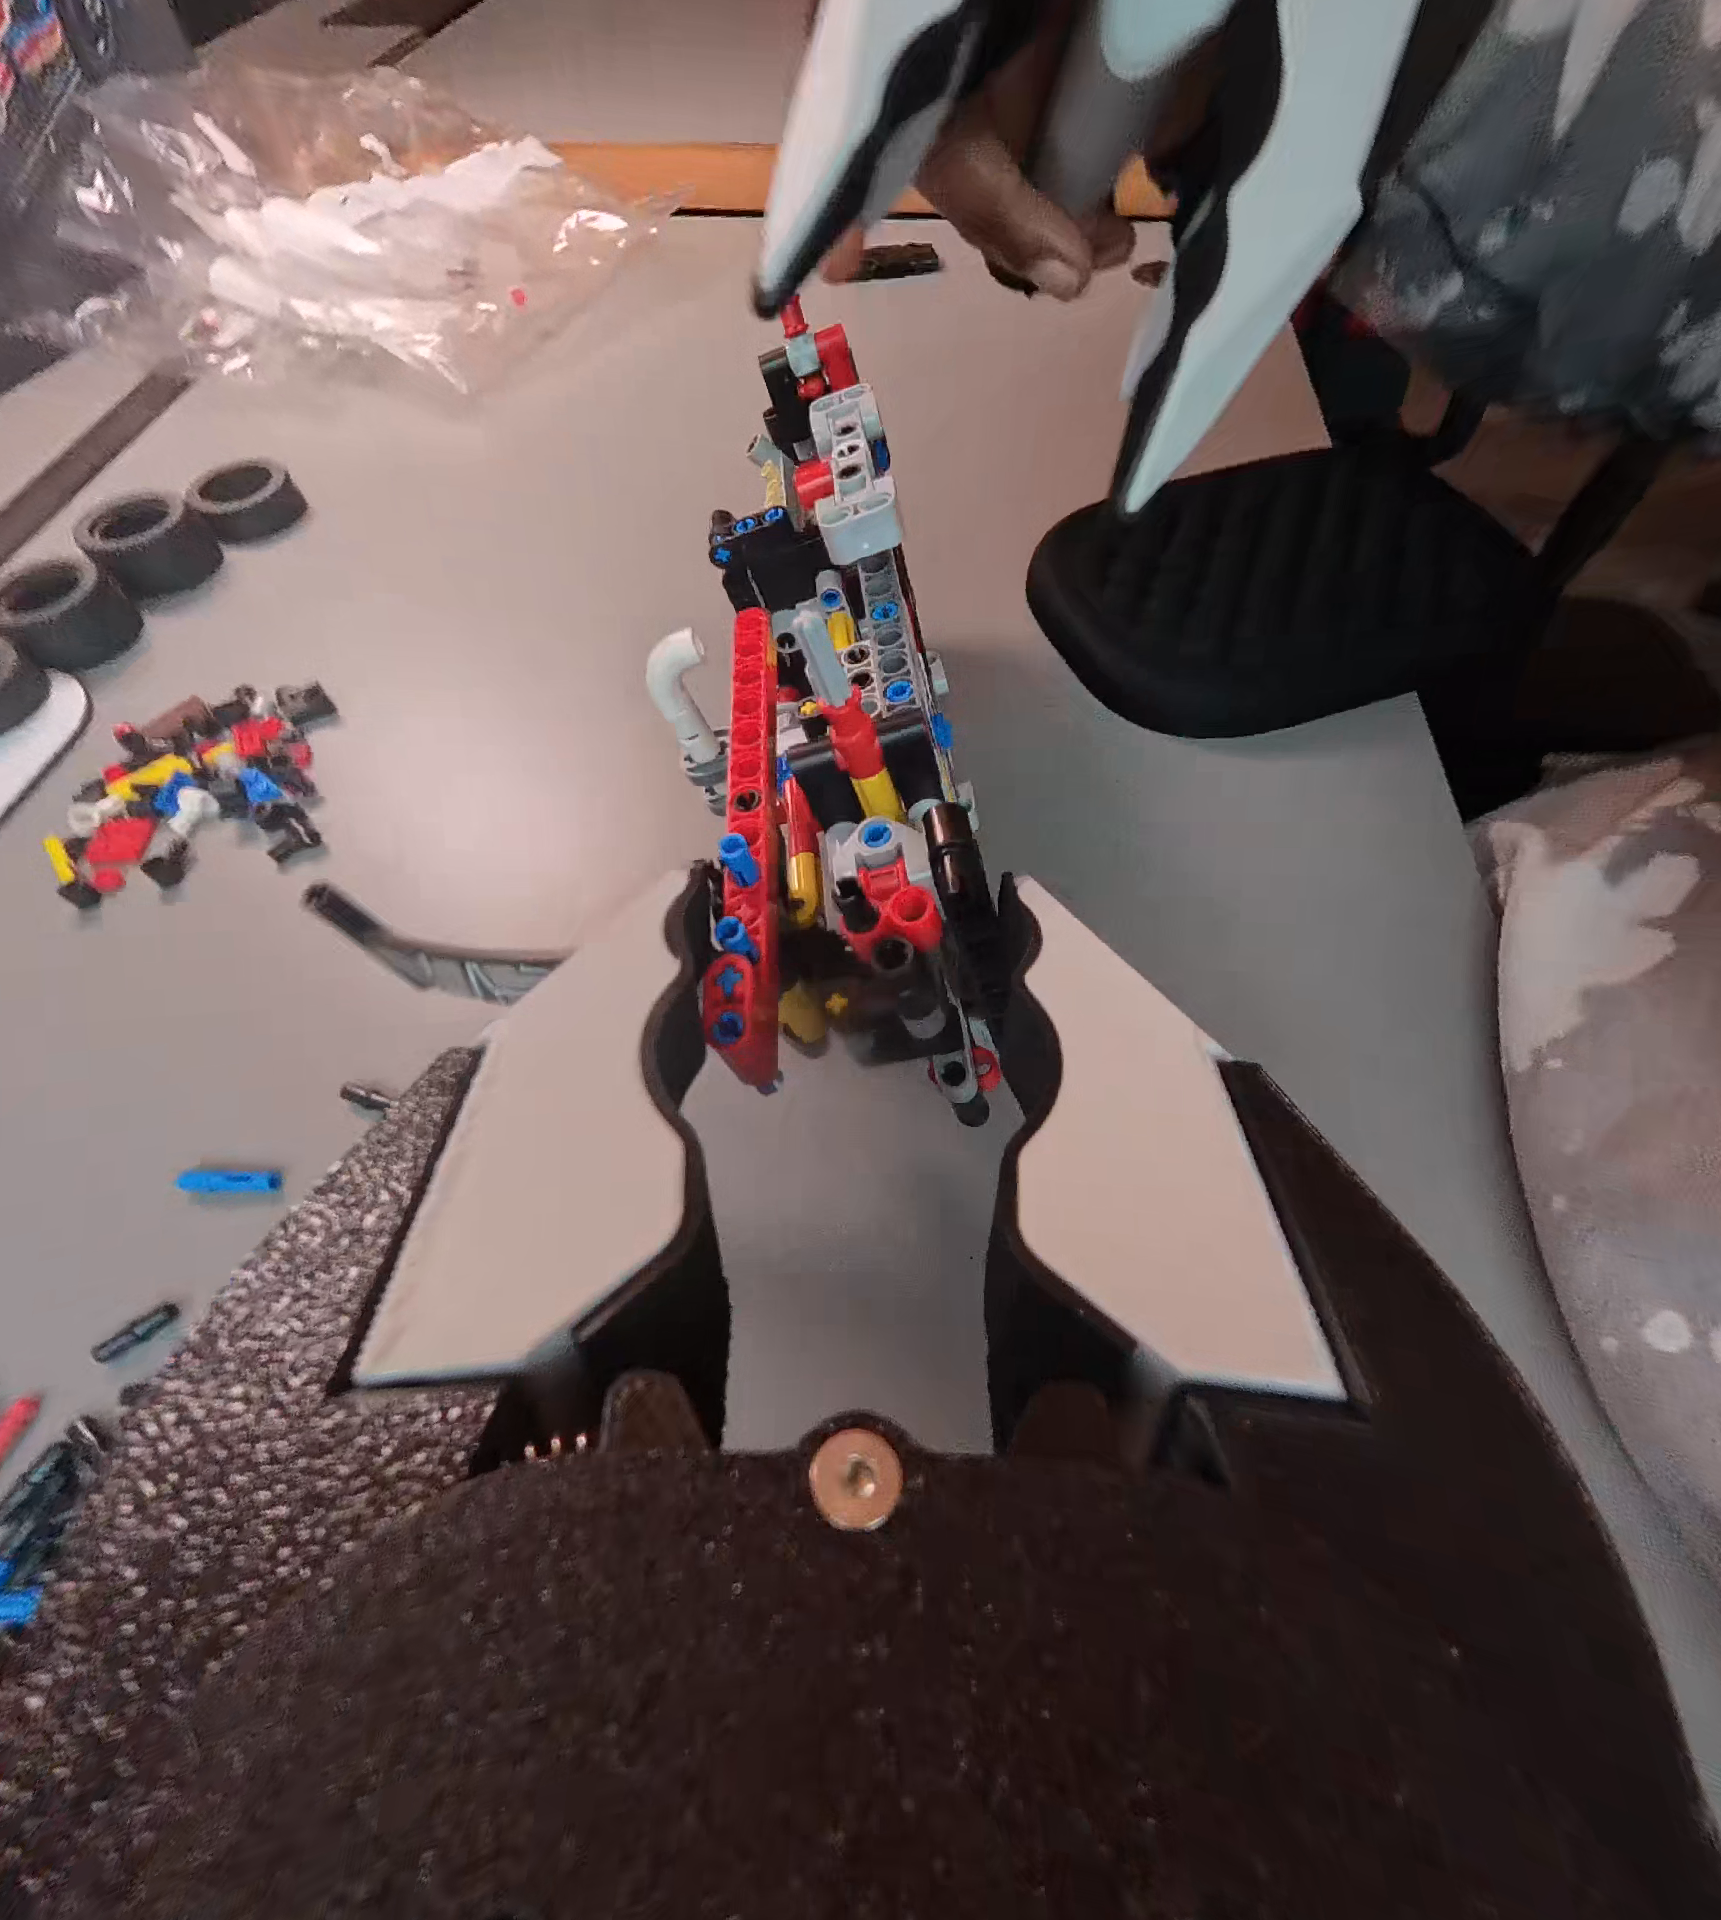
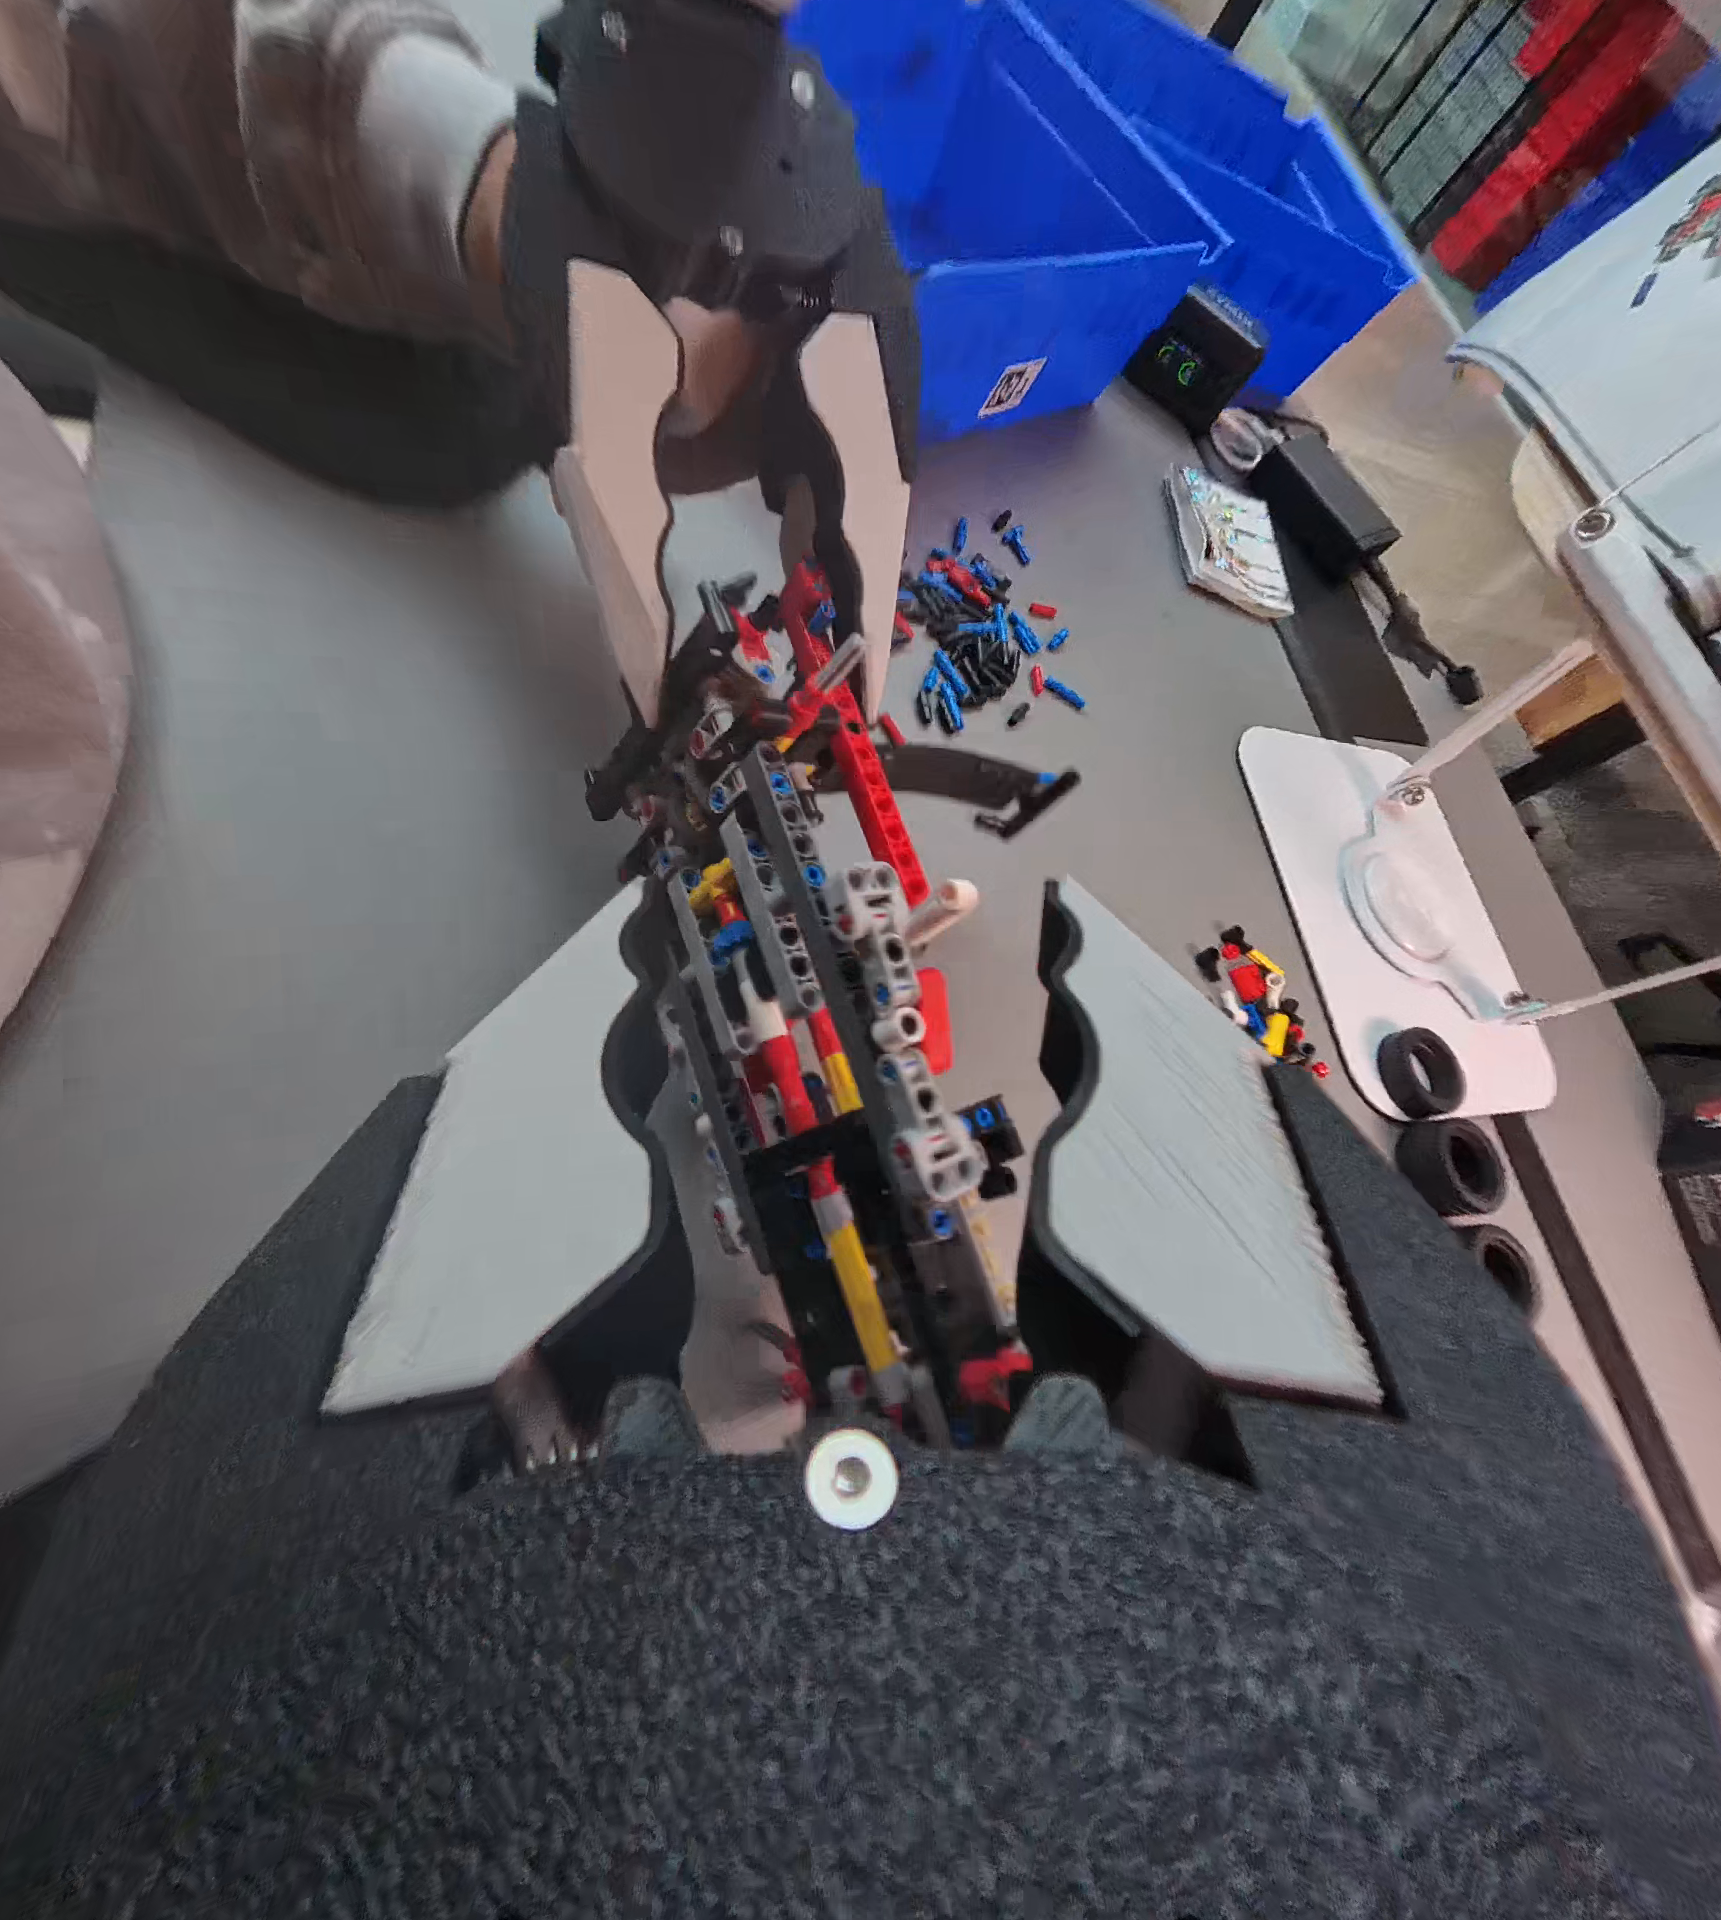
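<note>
Gripping one end of the long multicoloured brick-beam assembly (image 1: 840, 727) above the grey table (image 1: 482, 665), the left gripper (image 1: 851, 925) is clamped on it, while the right gripper (image 2: 835, 925) gapes wide, one fingertip (image 1: 783, 281) touching the far end.

Brick model (image 2: 814, 1039) near end hidden behind right hand-held gripper (image 2: 840, 904); blue bins (image 2: 1095, 208) blurred.

surface: grey table (image 1: 482, 644) | on it: four black tyres (image 1: 144, 542) in a row; heap of small mixed bricks (image 1: 196, 795); crumpled clear bags (image 1: 347, 223); blue and black pins (image 2: 981, 644); blue bins (image 2: 1064, 239); white mat (image 2: 1355, 831)
</note>
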### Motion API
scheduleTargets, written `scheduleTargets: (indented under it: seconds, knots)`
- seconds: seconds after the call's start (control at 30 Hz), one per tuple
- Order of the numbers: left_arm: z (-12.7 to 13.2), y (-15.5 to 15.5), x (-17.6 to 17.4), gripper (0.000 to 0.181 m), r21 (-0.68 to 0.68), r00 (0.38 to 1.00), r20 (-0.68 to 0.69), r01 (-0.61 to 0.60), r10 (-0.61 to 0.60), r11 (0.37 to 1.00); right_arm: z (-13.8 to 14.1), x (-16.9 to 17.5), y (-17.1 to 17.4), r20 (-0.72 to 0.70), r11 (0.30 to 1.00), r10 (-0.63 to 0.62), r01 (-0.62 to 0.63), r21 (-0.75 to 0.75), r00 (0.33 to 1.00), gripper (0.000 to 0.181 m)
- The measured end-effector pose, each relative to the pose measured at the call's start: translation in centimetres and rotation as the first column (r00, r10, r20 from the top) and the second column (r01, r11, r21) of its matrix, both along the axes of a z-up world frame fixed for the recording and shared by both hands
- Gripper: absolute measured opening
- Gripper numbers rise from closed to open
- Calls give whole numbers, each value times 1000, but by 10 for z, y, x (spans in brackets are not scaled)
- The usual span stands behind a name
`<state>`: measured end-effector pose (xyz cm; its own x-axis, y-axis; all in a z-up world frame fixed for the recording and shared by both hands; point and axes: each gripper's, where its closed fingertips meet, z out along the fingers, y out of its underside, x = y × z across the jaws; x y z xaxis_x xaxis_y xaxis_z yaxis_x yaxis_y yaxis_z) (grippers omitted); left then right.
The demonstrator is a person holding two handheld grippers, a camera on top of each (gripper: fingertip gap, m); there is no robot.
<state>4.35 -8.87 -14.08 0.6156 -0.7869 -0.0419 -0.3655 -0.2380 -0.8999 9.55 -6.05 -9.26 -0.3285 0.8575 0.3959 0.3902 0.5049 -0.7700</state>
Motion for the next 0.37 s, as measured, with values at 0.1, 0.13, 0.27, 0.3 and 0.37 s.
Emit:
scheduleTargets:
  seconds: [0.1, 0.13, 0.27, 0.3, 0.37]
  knots:
    - [3, -6, 10, 54, 103, 992, -115, 69, -57, 992, -22, 9, -1, 239, 997, 30, -48, 67, 971, 75]
    - [3, -7, 13, 54, 128, 988, -139, 82, -64, 988, -34, 12, -3, 310, 995, 39, -64, 74, 950, 68]
    - [3, -13, 15, 56, 189, 980, -184, 106, -71, 976, -59, 12, 5, 387, 972, -39, -56, 230, 921, 33]
    - [3, -13, 14, 57, 193, 981, -182, 104, -69, 976, -58, 12, 1, 386, 976, -45, -42, 215, 921, 30]
    - [7, -18, 13, 58, 195, 983, -165, 118, -86, 974, -59, 13, -3, 383, 979, -61, -20, 204, 922, 23]
